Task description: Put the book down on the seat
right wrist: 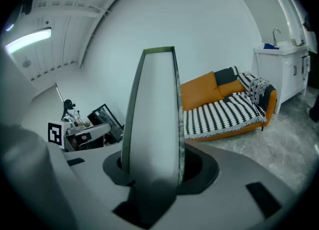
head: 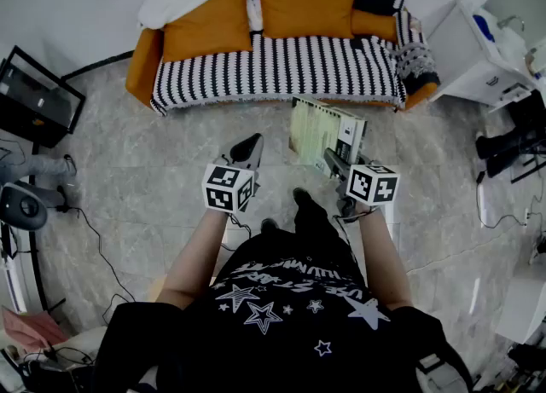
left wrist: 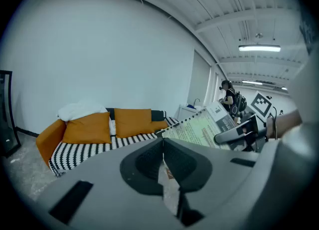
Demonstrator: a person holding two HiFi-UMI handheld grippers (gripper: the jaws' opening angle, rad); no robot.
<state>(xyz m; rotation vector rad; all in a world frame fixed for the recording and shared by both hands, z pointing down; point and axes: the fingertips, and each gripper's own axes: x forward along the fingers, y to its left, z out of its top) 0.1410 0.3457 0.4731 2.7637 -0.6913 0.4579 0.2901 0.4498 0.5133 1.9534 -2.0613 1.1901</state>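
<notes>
Right gripper (head: 334,164) clamps the book (head: 322,130), short of the sofa seat (head: 281,67); left gripper (head: 249,147) is closed. Carrying appears under way; next, advance and lower it flat there.

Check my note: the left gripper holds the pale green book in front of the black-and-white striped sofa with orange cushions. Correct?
Wrong gripper: the right gripper holds the pale green book, as the right gripper view shows; the left gripper is shut and empty. The book is in front of the black-and-white striped sofa.

Book (head: 324,131) print being too small for me; its lower edge hiding inside my right gripper (head: 333,161) jaws.
</notes>
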